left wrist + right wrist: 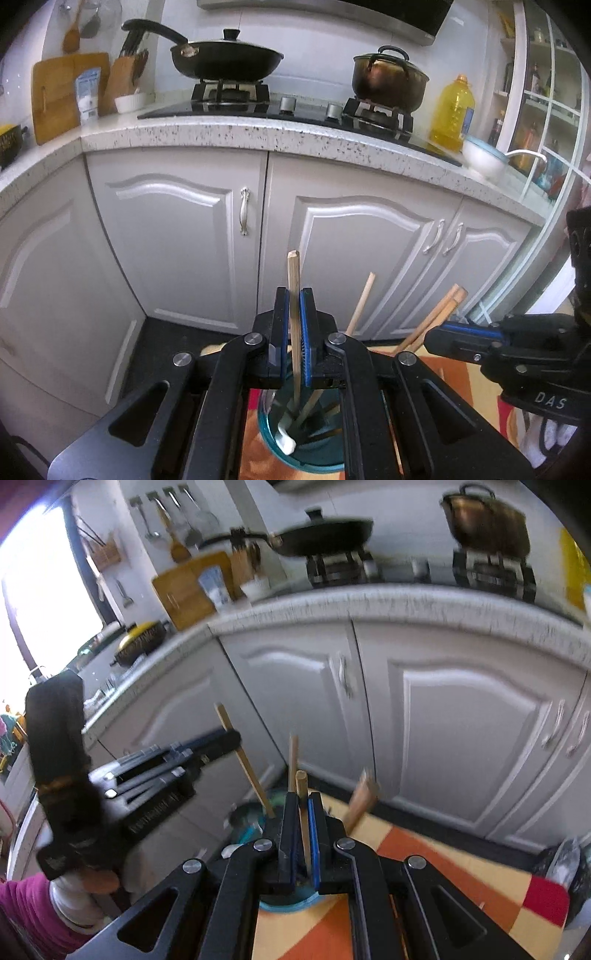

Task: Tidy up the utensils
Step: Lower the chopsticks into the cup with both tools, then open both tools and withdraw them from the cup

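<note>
Left gripper: I'm pinching a wooden chopstick over the blue glass.
Right gripper: clamped on another chopstick.
Writing: I read "DAS".

I count five chopsticks, one spoon, one jar, two claws, one pan, one pot.

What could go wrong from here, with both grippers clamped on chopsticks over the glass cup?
1. The left gripper pinches its chopstick mid-shaft; it could pivot or slip.
2. The glass cup already holds several tilted sticks and a white spoon; another stick could jam or tip it.
3. The right gripper works close beside the left; they could collide.
</note>
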Demonstrator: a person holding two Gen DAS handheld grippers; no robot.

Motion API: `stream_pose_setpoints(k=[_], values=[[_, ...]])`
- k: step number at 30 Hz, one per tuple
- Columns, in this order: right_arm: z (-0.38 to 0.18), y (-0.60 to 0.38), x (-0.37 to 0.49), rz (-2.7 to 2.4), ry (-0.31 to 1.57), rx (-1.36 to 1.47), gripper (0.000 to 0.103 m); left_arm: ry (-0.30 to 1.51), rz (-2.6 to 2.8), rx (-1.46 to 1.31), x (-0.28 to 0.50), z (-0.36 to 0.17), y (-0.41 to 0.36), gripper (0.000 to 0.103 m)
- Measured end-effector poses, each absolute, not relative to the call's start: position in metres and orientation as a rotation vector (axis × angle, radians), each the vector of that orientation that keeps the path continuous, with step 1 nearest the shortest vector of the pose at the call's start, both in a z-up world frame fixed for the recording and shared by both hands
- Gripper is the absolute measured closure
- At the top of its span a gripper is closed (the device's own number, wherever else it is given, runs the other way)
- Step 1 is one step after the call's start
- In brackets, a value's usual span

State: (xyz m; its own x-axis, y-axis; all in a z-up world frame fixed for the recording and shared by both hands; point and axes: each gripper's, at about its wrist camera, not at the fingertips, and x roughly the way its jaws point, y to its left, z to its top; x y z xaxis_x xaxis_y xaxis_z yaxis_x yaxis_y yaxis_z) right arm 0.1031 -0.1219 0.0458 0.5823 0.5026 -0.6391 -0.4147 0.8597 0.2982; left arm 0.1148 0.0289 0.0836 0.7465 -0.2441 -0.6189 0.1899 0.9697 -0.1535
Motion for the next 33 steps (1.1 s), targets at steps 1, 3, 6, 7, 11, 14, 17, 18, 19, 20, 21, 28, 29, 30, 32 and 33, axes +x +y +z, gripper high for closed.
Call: stream_pose_setpoints(k=[1,3,6,7,11,14,17,18,19,20,21,28,29,30,32,33], values=[[0.043,-0.124,0.103,0.536,0.788,0.121,0.098,0.696,-0.239,-0.088,0.114,0.084,0.029,0.091],[0.042,-0.131,0.1,0.55,0.78,0.137,0.098,0.699,-0.243,-0.097,0.112,0.086,0.03,0.073],[0.044,-0.141,0.094,0.542,0.777,0.15,0.08,0.694,-0.248,-0.108,0.106,0.09,0.031,0.066],[0.046,-0.144,0.091,0.54,0.776,0.155,0.065,0.694,-0.248,-0.109,0.103,0.092,0.031,0.065],[0.049,-0.151,0.079,0.541,0.774,0.169,0.063,0.7,-0.25,-0.105,0.092,0.096,0.029,0.065],[0.049,-0.154,0.069,0.534,0.772,0.171,0.063,0.699,-0.266,-0.102,0.08,0.1,0.025,0.065],[0.048,-0.157,0.057,0.517,0.768,0.159,0.063,0.693,-0.273,-0.089,0.068,0.103,0.019,0.064],[0.047,-0.158,0.053,0.505,0.763,0.155,0.063,0.692,-0.276,-0.088,0.065,0.103,0.017,0.064],[0.047,-0.16,0.049,0.496,0.758,0.154,0.063,0.692,-0.275,-0.085,0.062,0.104,0.015,0.063],[0.046,-0.162,0.046,0.489,0.756,0.159,0.063,0.693,-0.276,-0.083,0.058,0.104,0.012,0.063],[0.046,-0.164,0.043,0.485,0.755,0.166,0.063,0.694,-0.282,-0.083,0.055,0.104,0.01,0.063],[0.044,-0.18,0.01,0.439,0.712,0.166,0.063,0.691,-0.32,-0.062,0.033,0.108,-0.007,0.06],[0.044,-0.183,0.005,0.425,0.706,0.159,0.063,0.692,-0.329,-0.055,0.03,0.108,-0.01,0.06],[0.044,-0.185,0.001,0.415,0.704,0.155,0.063,0.692,-0.337,-0.047,0.027,0.108,-0.014,0.06],[0.041,-0.193,-0.007,0.397,0.715,0.156,0.063,0.694,-0.355,-0.032,0.021,0.107,-0.022,0.06],[0.039,-0.198,-0.01,0.39,0.727,0.161,0.063,0.697,-0.364,-0.028,0.019,0.107,-0.025,0.06]])
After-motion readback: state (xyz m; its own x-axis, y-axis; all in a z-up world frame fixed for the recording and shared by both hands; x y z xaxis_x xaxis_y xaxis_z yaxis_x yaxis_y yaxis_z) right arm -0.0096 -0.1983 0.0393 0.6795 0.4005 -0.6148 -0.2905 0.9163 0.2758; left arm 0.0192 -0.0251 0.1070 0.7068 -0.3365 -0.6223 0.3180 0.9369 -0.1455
